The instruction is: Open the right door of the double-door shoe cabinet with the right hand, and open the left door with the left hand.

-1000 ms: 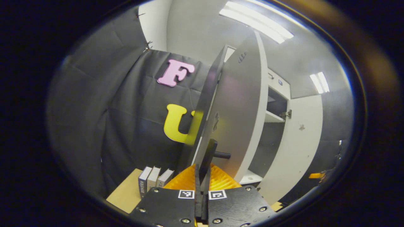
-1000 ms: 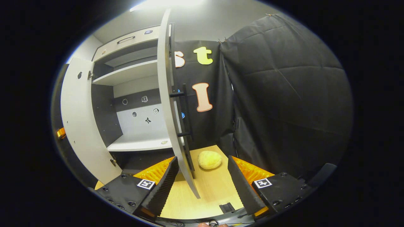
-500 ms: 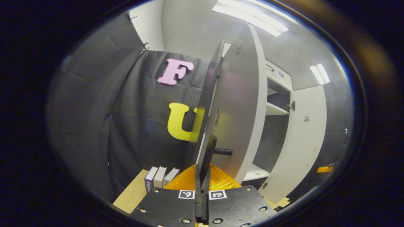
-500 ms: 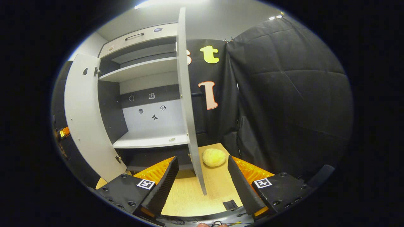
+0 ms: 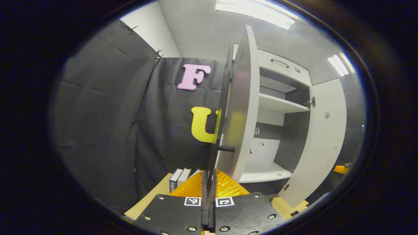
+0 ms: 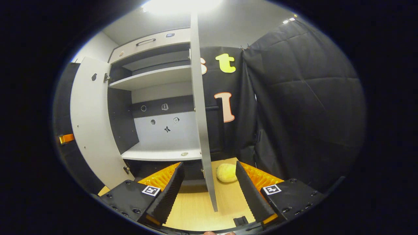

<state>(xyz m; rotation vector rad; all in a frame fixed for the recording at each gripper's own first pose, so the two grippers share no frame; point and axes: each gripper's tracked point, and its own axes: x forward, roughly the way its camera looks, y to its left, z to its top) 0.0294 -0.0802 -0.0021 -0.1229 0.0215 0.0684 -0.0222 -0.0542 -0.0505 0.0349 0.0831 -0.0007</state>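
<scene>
Wooden tabletop (image 6: 196, 212): yellow sponge (image 6: 226, 172), books (image 5: 179, 178).

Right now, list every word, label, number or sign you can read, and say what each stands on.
No text can be read.
Books: spine print too small to read.
Stickers on the cabinet back panel: small pictures, no legible words.
Drawer badge: too small to read.
Square markers on the left hand-held gripper, which clamps the left door handle: coded patterns, no words.
</scene>
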